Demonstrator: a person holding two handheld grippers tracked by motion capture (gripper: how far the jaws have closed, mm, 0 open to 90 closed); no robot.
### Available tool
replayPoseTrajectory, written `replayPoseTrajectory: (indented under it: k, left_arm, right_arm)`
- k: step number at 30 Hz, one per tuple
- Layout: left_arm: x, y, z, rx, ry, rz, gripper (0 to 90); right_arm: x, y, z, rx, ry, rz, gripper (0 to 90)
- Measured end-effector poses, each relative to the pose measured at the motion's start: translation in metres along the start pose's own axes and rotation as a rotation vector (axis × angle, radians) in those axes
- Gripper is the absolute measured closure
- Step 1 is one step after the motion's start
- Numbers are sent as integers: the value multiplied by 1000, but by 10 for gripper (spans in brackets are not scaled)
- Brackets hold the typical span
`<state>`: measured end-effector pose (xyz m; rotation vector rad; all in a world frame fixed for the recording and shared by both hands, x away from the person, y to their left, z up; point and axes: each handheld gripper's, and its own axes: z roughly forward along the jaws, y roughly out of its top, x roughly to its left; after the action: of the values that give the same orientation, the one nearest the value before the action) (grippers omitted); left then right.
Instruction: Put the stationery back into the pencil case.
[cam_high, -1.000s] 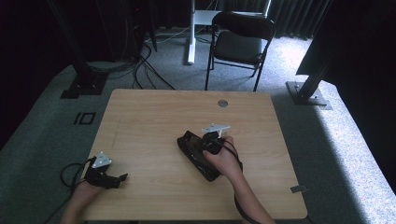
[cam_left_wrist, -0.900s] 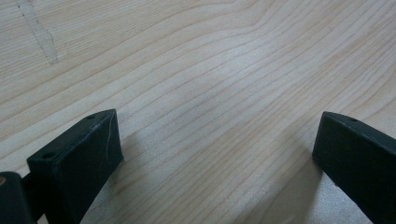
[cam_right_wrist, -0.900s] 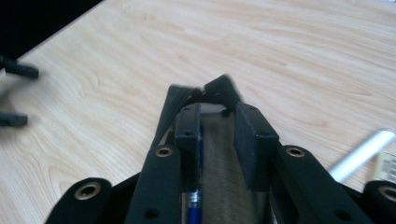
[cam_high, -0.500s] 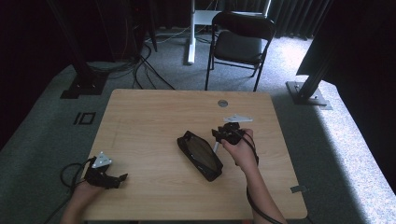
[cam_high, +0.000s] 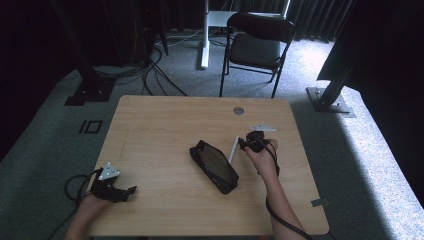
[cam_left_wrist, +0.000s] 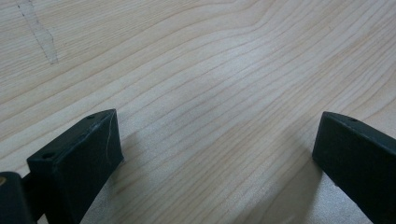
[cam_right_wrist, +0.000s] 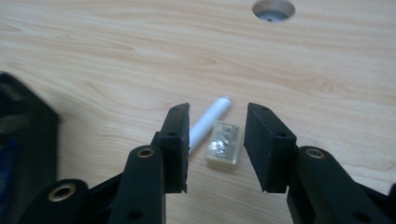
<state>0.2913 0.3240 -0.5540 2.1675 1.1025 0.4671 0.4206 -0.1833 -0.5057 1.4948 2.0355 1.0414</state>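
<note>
A recording studio: black curtains (cam_high: 45, 35), floor cables (cam_high: 150, 70), rig stands (cam_high: 332, 95).

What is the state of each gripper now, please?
Left gripper: open, holding nothing.
Right gripper: open, its fingers have just been opening; white stick and small block lie between them, ungripped.

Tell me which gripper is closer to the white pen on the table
Right. The right gripper sits over the white pen, jaws parted with the pen and a small eraser between them. The left gripper rests far off at the table's near left corner, beyond the black pouch.
</note>
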Motion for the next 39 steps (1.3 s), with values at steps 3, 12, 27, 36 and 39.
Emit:
replayPoseTrajectory:
  k: [3,12,27,36,39]
  left_arm:
    - [0,0,0,0,0,0,16]
    - [0,0,0,0,0,0,16]
    - [0,0,0,0,0,-1,16]
    - [0,0,0,0,0,0,16]
    - [0,0,0,0,0,0,16]
  right_arm:
    - [-4,-3,7,12,-11,8,595]
    - [-8,-12,29,47,-31,37,575]
    - [-8,-14,30,80,-68,40,683]
    - [-5,-5,7,68,-44,16,684]
    - [-3,-3,1,65,-31,10,684]
